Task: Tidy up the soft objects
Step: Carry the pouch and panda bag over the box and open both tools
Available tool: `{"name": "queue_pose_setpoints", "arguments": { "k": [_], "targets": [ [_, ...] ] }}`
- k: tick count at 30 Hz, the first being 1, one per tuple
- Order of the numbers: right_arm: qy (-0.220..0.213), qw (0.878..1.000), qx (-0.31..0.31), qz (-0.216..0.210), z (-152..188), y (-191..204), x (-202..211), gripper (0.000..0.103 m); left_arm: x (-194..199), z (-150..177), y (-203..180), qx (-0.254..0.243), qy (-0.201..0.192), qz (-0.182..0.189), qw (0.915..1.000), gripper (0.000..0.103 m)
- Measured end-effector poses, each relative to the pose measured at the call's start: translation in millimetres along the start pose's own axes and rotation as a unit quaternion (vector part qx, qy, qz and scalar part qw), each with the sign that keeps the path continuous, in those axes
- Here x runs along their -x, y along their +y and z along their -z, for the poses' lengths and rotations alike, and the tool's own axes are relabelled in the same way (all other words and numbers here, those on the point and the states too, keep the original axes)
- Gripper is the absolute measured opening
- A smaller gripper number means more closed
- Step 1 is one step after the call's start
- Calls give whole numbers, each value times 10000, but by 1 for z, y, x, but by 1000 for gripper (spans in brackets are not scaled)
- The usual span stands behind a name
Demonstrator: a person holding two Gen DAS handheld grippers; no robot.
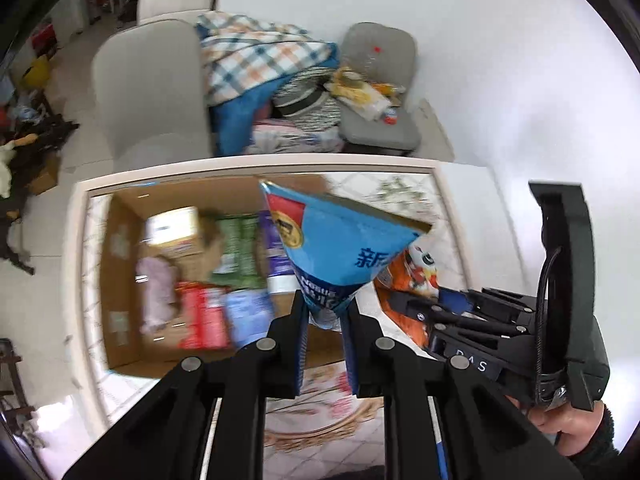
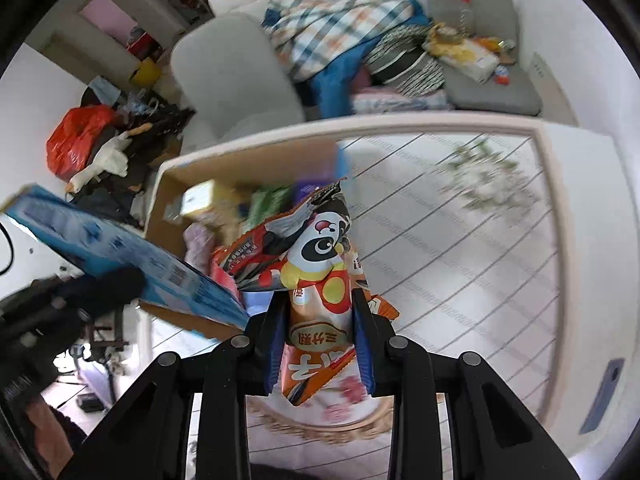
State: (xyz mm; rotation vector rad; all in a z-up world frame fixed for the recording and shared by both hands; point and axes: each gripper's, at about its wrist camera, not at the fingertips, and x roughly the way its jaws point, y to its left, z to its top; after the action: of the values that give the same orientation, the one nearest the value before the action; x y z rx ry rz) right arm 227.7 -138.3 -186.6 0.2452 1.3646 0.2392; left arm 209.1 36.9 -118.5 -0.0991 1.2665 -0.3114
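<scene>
the left gripper [image 1: 326, 312] pinches only a corner of the blue nestle pouch [image 1: 340, 248] and the right gripper [image 2: 320, 320] clenches the orange panda snack bag [image 2: 316, 280], both above the cardboard box [image 1: 120, 240], so either could slip.

Black tool [image 1: 326, 312] with blue pads, silver screws, dark fuzzy sleeve [image 1: 600, 444].

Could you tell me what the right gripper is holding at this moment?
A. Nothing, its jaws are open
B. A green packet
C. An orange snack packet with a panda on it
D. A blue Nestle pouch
C: in the right wrist view the right gripper is shut on the orange panda snack packet; the blue pouch is in the left gripper.
</scene>
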Motion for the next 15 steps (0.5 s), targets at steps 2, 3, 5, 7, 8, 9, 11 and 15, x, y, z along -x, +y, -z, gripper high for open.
{"name": "queue_pose_setpoints", "arguments": {
  "k": [2,3,5,7,8,9,11,15],
  "targets": [
    [116,9999,82,21,7,23,-16,32,2,4,25,115,17,-161,9998,13],
    [155,9998,118,56,10,31,-22,32,3,7,43,218,62,-265,9994,13],
    [283,9994,171,122,14,47,-41,32,0,12,69,329,147,-454,9983,13],
    [442,9986,188,206,16,60,-62,32,-7,18,90,420,293,-641,9966,13],
    [530,9981,198,253,17,64,-72,32,-13,21,105,466,420,-753,9952,13],
    [587,9976,203,289,16,66,-79,32,-19,24,116,515,553,-847,9935,13],
    [713,9963,240,404,16,72,-96,32,-29,29,136,606,761,-948,9907,13],
    [932,9933,273,629,11,75,-122,32,-60,32,165,619,1182,-1341,9819,13]
  ]
}}
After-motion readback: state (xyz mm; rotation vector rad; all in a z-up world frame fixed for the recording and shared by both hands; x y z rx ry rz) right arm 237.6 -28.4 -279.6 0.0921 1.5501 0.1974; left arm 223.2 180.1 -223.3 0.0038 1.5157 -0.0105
